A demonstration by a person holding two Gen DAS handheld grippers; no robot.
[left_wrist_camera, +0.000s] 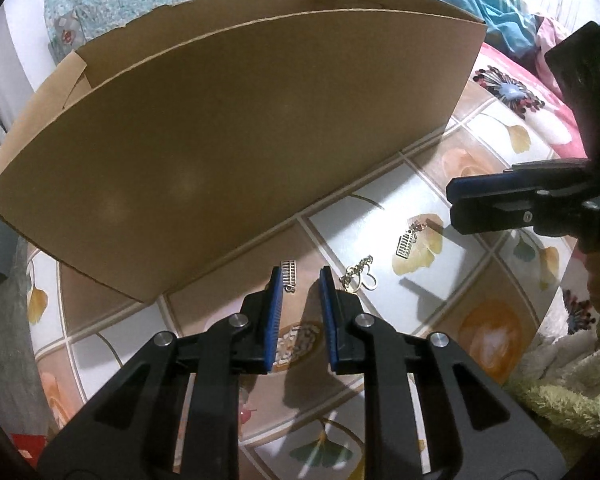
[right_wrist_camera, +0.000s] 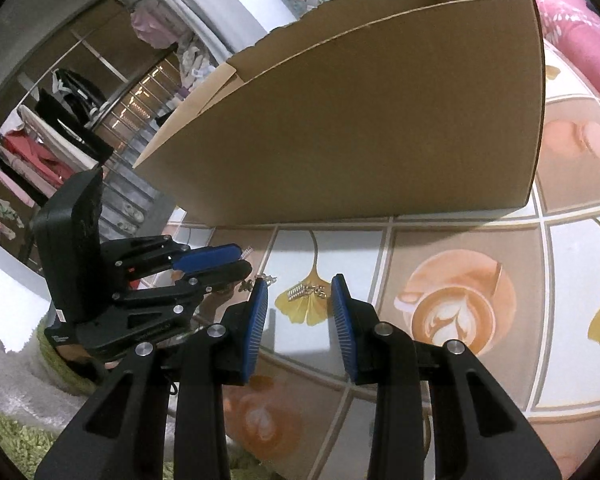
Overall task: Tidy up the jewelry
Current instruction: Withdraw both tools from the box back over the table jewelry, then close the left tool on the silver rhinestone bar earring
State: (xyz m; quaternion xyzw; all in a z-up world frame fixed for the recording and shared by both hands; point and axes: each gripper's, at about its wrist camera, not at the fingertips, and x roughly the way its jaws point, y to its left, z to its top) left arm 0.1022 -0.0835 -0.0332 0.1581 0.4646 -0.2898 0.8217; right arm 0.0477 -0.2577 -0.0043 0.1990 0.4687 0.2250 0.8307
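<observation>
While the cardboard box stands as my landmark, I see open patterned surface running along its near wall, with room on that side for both tools. My left tongs sit just short of the box's near bottom edge, jaws parted and holding nothing. A ladder-shaped silver earring lies between their tips, close by the box wall, beside the left blue pad. Farther along from the box, a heart-and-chain piece lies just outside the other pad, and a second ladder earring rests on a yellow leaf print. My right tongs hover before that one, parted wide and empty.

I cannot see inside the box; its wall blocks everything behind it. In the left view the right tool is cut off at the frame edge. The heart piece is half hidden by a pad, and its links are too fine to make out.
</observation>
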